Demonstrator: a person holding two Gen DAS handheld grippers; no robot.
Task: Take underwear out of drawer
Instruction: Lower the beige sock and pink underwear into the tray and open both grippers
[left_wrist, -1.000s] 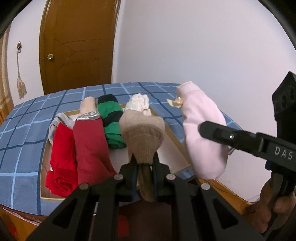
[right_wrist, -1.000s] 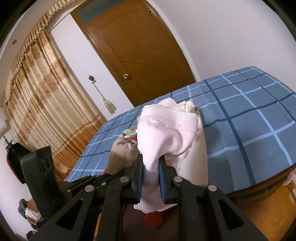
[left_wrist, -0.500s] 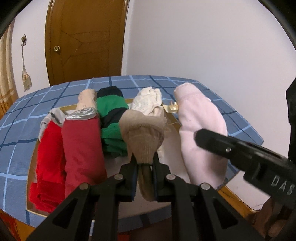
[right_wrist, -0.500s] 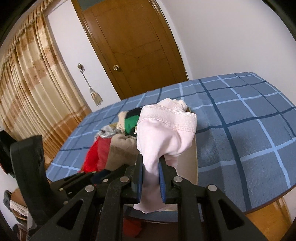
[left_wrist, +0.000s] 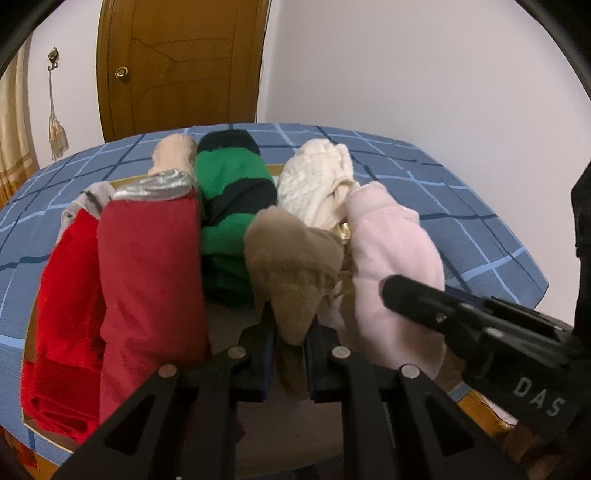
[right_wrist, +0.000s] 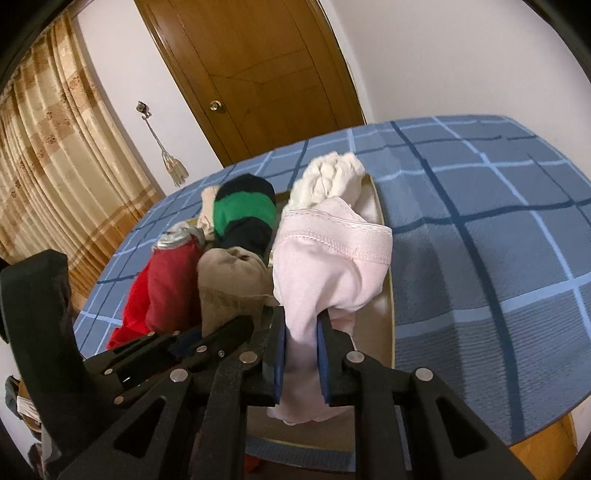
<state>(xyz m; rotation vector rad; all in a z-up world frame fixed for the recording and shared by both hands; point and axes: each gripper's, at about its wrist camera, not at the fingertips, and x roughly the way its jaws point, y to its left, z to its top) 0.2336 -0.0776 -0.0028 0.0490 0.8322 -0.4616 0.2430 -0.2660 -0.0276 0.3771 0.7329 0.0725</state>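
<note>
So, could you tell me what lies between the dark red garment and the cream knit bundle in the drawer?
The green and black striped garment lies between the dark red garment and the cream knit bundle, as the left wrist view shows.

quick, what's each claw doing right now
Left claw: closed on the tan-brown cloth underwear.
Right claw: closed on the pale pink cotton underwear.

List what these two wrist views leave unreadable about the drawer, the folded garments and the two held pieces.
- Drawer floor: left wrist view, covered by garments and the left gripper.
- Tan piece, lower end: hidden between the fingers.
- Pink piece, lower end: right wrist view, tucked behind the right gripper.
- Red garments, count: folds overlap.
- Small gold item: too small, wedged between pieces.
</note>
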